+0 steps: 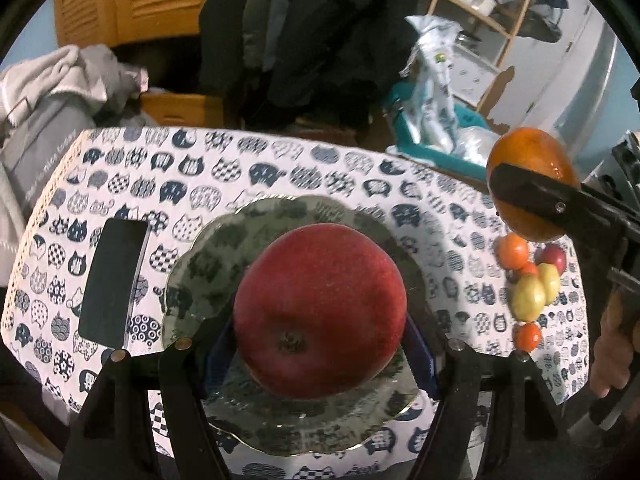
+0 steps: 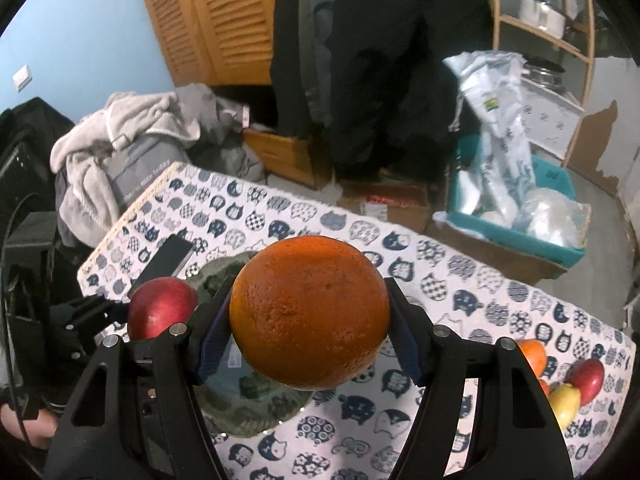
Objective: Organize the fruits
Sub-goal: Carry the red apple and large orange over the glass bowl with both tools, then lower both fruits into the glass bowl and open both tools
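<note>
My left gripper (image 1: 320, 344) is shut on a big red apple (image 1: 320, 308) and holds it over a clear glass plate (image 1: 208, 256) on the cat-print table. My right gripper (image 2: 310, 336) is shut on a large orange (image 2: 310, 312) held above the table, right of the plate (image 2: 252, 412). In the left wrist view the orange (image 1: 528, 160) hangs at the right in the other gripper. In the right wrist view the apple (image 2: 160, 312) shows at the left. A pile of small fruits (image 1: 528, 284) lies on the table at the right, also in the right wrist view (image 2: 568, 380).
A black phone (image 1: 112, 280) lies left of the plate. Beyond the table's far edge are a teal bin with plastic bags (image 2: 516, 216), hanging dark coats (image 2: 360, 60), a clothes pile (image 2: 132, 140) and a wooden shelf (image 2: 560, 40).
</note>
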{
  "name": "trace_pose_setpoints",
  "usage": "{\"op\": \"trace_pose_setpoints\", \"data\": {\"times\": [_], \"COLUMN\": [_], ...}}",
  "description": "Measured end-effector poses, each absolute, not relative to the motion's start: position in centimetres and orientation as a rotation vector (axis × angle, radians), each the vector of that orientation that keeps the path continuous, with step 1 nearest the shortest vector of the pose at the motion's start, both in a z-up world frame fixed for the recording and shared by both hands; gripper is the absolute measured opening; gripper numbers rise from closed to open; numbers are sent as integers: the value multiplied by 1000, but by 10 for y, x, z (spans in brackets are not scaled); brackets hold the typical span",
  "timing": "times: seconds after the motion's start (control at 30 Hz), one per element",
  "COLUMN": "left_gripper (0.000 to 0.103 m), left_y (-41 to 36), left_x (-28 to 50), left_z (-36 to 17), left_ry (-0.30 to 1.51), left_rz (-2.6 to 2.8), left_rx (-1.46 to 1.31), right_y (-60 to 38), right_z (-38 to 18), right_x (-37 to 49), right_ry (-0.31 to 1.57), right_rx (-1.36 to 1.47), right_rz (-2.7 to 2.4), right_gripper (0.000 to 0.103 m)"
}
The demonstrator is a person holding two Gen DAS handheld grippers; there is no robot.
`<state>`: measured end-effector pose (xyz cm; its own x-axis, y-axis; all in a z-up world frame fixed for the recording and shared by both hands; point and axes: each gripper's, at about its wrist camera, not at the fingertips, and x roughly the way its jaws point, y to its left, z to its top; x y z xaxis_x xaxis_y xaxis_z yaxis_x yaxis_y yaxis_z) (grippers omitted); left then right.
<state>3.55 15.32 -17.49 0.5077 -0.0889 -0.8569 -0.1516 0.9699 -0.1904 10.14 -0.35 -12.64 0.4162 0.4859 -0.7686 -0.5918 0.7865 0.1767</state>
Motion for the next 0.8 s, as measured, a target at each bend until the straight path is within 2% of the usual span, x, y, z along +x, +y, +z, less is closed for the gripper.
{"op": "trace_pose_setpoints", "data": {"times": [0.47, 0.8], "left_gripper": [75, 75], "left_y": [170, 167], "left_x": [39, 37], "left_z": [-241, -266], "left_ry": [1225, 1301], "left_rz": [76, 87], "left_rx": [-334, -331], "right_y": [30, 41], "right_z": [-183, -218], "right_x": [100, 95], "right_ry": [1044, 1115], "right_rx": [-172, -203], "right_rz": [717, 743], "right_gripper": [70, 70]}}
